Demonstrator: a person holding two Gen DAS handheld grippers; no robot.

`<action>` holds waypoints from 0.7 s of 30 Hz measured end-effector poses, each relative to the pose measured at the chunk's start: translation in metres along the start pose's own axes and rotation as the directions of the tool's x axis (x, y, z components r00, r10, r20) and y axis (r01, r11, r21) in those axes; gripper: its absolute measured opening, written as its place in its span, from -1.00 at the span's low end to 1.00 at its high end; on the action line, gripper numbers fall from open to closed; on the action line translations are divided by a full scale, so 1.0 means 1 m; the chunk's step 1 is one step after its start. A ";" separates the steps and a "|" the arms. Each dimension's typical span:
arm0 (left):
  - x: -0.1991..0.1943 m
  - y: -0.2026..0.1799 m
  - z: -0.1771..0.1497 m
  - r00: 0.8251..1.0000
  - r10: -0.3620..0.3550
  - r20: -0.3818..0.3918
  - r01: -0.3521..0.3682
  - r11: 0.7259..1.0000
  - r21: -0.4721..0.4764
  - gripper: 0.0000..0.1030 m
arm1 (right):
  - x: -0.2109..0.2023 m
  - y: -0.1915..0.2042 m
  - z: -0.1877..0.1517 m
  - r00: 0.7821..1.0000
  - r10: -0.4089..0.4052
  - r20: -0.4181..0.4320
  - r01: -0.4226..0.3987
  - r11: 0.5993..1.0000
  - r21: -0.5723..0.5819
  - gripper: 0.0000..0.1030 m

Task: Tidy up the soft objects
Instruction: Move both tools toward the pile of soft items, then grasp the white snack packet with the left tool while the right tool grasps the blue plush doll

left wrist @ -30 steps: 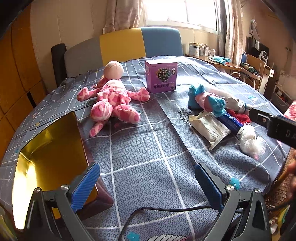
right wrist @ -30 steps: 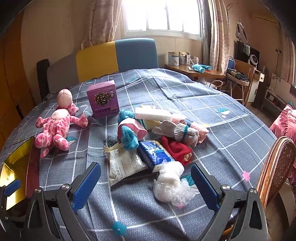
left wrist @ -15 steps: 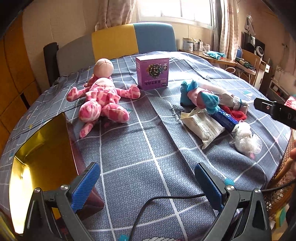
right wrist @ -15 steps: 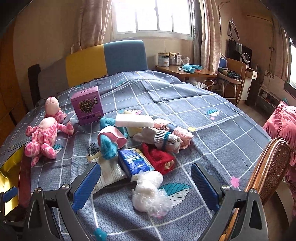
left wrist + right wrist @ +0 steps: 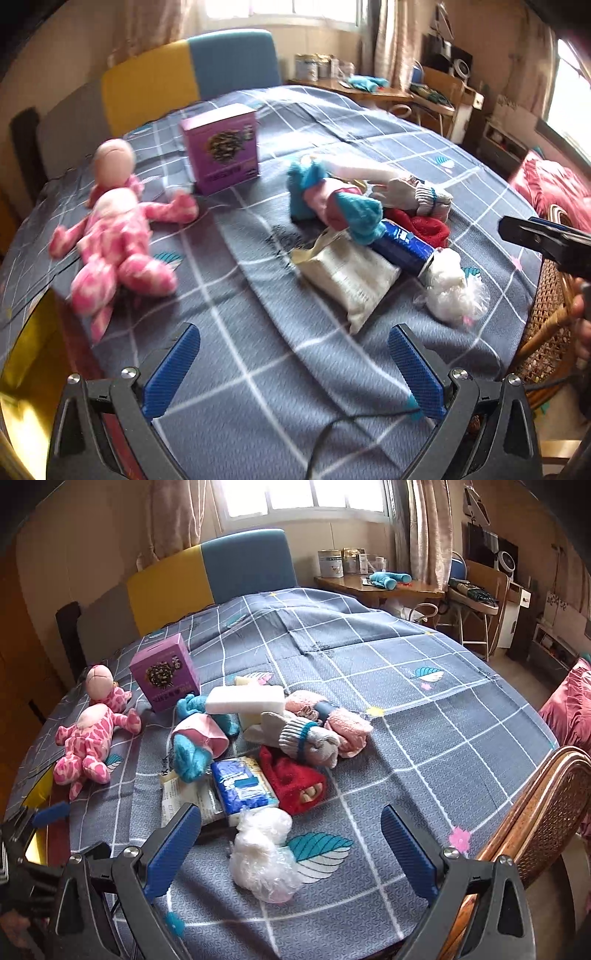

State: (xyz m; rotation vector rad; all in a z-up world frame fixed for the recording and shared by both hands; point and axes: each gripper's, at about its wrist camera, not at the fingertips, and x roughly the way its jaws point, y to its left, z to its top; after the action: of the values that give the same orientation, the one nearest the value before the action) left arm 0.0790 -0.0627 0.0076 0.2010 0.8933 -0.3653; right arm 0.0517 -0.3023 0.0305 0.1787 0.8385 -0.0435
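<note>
Over the near edge of the worktop [image 5: 424, 686], both tools hang level and point forward. The left hand-held gripper [image 5: 293, 369] has its blue fingers spread wide, nothing between them. The right hand-held gripper [image 5: 291, 849] is likewise spread wide, with a white plastic-wrapped bundle [image 5: 264, 853] lying between its fingers, untouched. Just beyond sits the heap of soft things: a blue tissue pack [image 5: 242, 784], a red knit piece [image 5: 291, 779], grey socks [image 5: 303, 736]. The pink plush doll [image 5: 88, 738] lies well apart at left. The left view is motion-blurred; a gold box [image 5: 33, 373] is cut off at its edge.
</note>
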 end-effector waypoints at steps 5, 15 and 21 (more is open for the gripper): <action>0.031 0.003 0.023 0.993 -0.092 -0.076 0.084 0.991 -0.100 0.90 | 0.006 -0.011 0.000 1.000 0.003 -0.010 -0.003 1.000 0.020 0.94; 0.094 -0.019 0.053 0.978 -0.089 -0.187 0.050 0.977 -0.205 0.59 | 0.008 -0.011 0.001 0.996 0.093 -0.005 -0.093 0.995 0.024 0.94; 0.122 -0.027 0.061 0.976 -0.038 -0.213 -0.018 0.967 -0.255 0.61 | 0.009 -0.013 0.001 0.992 0.127 -0.012 -0.126 0.991 0.038 0.94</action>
State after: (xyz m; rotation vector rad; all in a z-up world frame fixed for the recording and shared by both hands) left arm 0.1821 -0.1346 -0.0515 -0.0026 1.1477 -0.2362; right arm 0.0571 -0.3148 0.0225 0.2670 0.8393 0.0611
